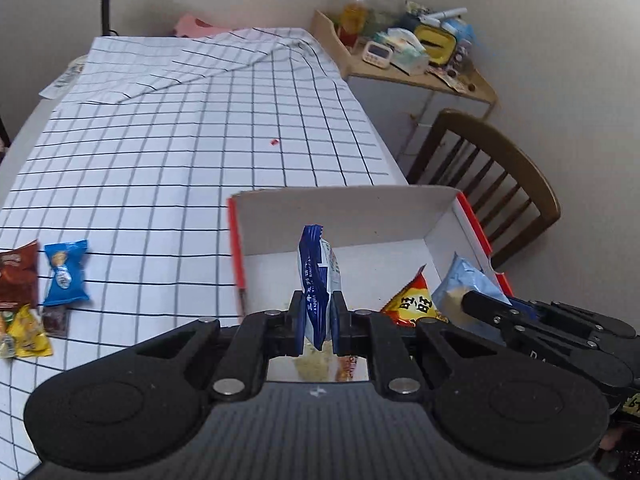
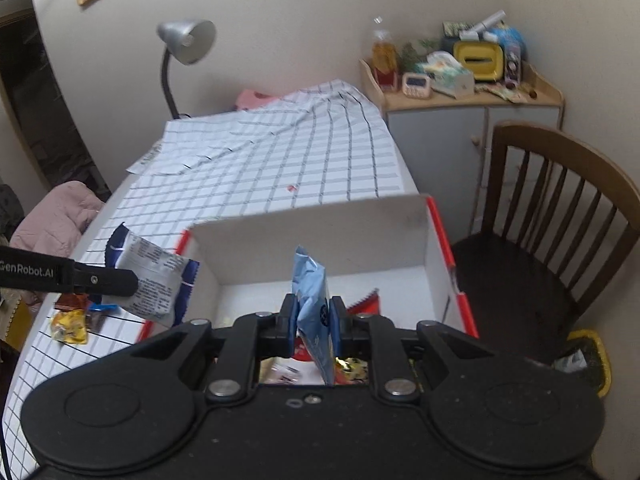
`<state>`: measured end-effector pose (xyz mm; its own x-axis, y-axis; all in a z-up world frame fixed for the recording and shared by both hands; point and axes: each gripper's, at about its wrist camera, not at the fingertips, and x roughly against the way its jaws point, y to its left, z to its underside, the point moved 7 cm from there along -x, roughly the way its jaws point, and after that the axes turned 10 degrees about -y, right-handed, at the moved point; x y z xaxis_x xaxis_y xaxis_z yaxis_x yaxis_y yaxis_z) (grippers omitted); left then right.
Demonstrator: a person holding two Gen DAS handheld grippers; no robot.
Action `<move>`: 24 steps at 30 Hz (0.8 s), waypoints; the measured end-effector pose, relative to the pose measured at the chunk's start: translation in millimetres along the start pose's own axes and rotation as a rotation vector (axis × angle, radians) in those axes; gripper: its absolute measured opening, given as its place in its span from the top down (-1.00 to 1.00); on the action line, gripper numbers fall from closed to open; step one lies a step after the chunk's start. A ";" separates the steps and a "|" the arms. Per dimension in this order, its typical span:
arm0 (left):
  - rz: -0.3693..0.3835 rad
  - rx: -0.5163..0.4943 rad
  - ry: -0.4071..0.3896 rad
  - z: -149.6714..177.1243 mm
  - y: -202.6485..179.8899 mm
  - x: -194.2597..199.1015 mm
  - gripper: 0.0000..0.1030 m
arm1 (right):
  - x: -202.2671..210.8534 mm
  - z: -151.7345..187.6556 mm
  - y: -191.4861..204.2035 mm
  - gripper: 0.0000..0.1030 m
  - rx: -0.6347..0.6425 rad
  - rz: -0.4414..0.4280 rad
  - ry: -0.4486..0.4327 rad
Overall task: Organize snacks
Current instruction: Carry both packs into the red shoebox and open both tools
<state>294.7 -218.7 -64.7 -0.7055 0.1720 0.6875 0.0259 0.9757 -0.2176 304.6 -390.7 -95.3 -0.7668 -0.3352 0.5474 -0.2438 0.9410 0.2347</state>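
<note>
My left gripper (image 1: 317, 312) is shut on a dark blue and white snack packet (image 1: 317, 276), held upright over the near left part of the red-edged white box (image 1: 340, 216). The packet also shows in the right wrist view (image 2: 154, 280), at the box's left rim. My right gripper (image 2: 313, 316) is shut on a light blue snack packet (image 2: 310, 292), also seen in the left wrist view (image 1: 464, 284), held over the box (image 2: 320, 236). A red and yellow snack (image 1: 412, 302) lies in the box.
Loose snacks lie on the checked tablecloth (image 1: 180, 152) at the left: a blue packet (image 1: 64, 274), a brown one (image 1: 18, 276), a yellow one (image 1: 28, 334). A wooden chair (image 2: 552, 216) stands right of the table. A cluttered cabinet (image 2: 460, 80) and a desk lamp (image 2: 186, 44) stand behind.
</note>
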 end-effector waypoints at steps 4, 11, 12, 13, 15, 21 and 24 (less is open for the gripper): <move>0.015 -0.012 0.052 13.2 -11.2 -24.9 0.77 | -8.4 12.9 1.3 0.72 -0.034 -0.048 0.040; -0.009 -0.042 0.106 32.7 -16.8 -49.6 0.77 | -22.3 31.5 7.2 0.73 -0.011 -0.077 0.093; -0.011 -0.044 0.113 35.0 -17.1 -51.7 0.77 | -23.0 33.6 8.1 0.73 -0.011 -0.083 0.099; -0.016 -0.047 0.121 37.6 -17.5 -53.9 0.77 | -23.4 35.6 8.9 0.73 -0.009 -0.090 0.104; -0.027 -0.055 0.135 43.5 -17.5 -56.9 0.77 | -23.4 37.6 10.2 0.73 0.006 -0.093 0.107; -0.039 -0.065 0.167 55.5 -16.9 -62.7 0.77 | -20.6 41.0 8.9 0.57 0.015 -0.106 0.120; -0.043 -0.071 0.165 57.8 -16.7 -60.9 0.77 | -16.7 40.6 9.8 0.52 0.030 -0.116 0.119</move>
<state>296.4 -253.4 -143.0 -0.5814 0.1439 0.8008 0.0517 0.9888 -0.1401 290.8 -374.0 -134.7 -0.6571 -0.4436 0.6094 -0.3456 0.8958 0.2794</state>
